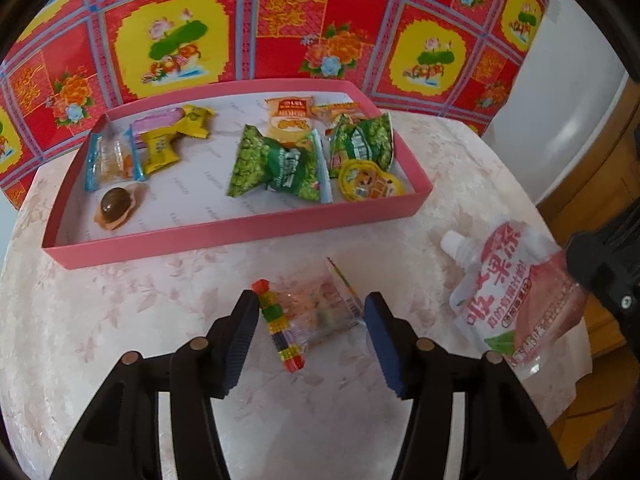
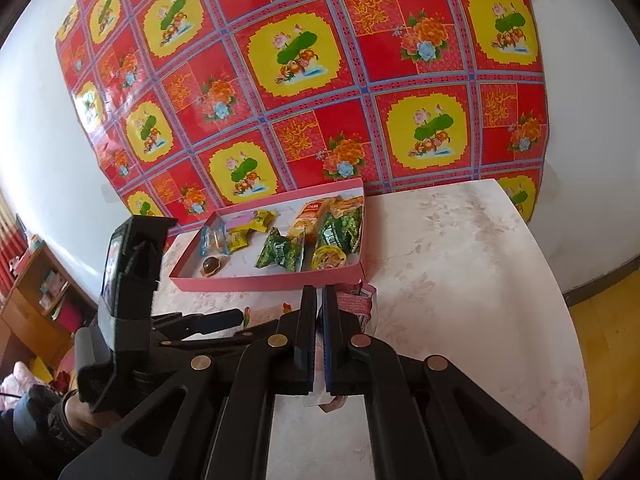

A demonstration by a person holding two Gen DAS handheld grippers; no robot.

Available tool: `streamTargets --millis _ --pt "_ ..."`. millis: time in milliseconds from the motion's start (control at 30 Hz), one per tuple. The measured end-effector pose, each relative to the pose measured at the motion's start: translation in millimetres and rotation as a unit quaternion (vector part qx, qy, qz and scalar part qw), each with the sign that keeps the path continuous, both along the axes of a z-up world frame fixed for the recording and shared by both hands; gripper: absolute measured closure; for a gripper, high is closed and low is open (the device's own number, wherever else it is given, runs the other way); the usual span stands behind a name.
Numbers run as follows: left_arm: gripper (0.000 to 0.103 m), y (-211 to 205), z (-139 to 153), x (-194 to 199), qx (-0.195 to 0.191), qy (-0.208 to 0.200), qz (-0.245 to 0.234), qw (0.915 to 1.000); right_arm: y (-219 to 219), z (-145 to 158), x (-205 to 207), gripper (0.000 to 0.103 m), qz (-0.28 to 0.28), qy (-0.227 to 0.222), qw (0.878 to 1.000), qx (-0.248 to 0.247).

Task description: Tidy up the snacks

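Your left tool (image 1: 312, 316) hangs over the pale floral worktop (image 1: 120, 320) with its jaws partly spread. A clear candy packet (image 1: 316, 312) with a strip of coloured beads down one edge lies on the worktop between the two blue pads (image 1: 382, 344). The left pad sits right beside the beaded edge and the right pad close to the packet's other end, but you are not squeezing it.

Your right tool (image 2: 319, 312) is clamped on the white and pink drink pouch (image 1: 520, 296). In the left wrist view the pouch hangs tilted above the worktop's right side, its spout toward the box, its lower corner pinched by the black fingers. In the right wrist view only a sliver of the pouch shows between the nearly closed pads.

The pink box (image 1: 240, 232) sits beyond both tools, against the red patterned cloth (image 1: 280, 20). It already holds green packets (image 1: 280, 168), yellow sweets (image 1: 160, 148), an orange packet (image 1: 288, 116), a round yellow cup (image 1: 368, 180) and a brown sweet (image 1: 116, 204).
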State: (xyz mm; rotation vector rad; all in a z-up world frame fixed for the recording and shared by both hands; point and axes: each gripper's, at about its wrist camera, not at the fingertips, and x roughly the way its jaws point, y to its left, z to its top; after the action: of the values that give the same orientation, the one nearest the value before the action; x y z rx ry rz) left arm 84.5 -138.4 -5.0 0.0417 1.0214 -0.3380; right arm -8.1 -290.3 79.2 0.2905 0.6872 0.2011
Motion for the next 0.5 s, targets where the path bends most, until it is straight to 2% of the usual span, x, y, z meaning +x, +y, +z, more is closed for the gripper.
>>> streamTargets --millis 133,267,333,500 --pt "0.044 -4 -5 4 0.011 -0.007 0.002 0.9999 1 -3 1 0.099 0.003 0.004 1.0 0.002" --pt "0.059 1 -3 2 0.006 -0.014 0.002 0.9999 6 -2 3 0.099 0.009 0.003 1.0 0.003" --pt "0.063 9 0 -1 -0.004 -0.015 0.009 0.9998 10 -1 3 0.099 0.014 0.001 1.0 0.004" --pt "0.063 34 10 -11 -0.011 -0.025 0.033 0.9991 23 1 6 0.099 0.027 -0.002 1.0 0.004"
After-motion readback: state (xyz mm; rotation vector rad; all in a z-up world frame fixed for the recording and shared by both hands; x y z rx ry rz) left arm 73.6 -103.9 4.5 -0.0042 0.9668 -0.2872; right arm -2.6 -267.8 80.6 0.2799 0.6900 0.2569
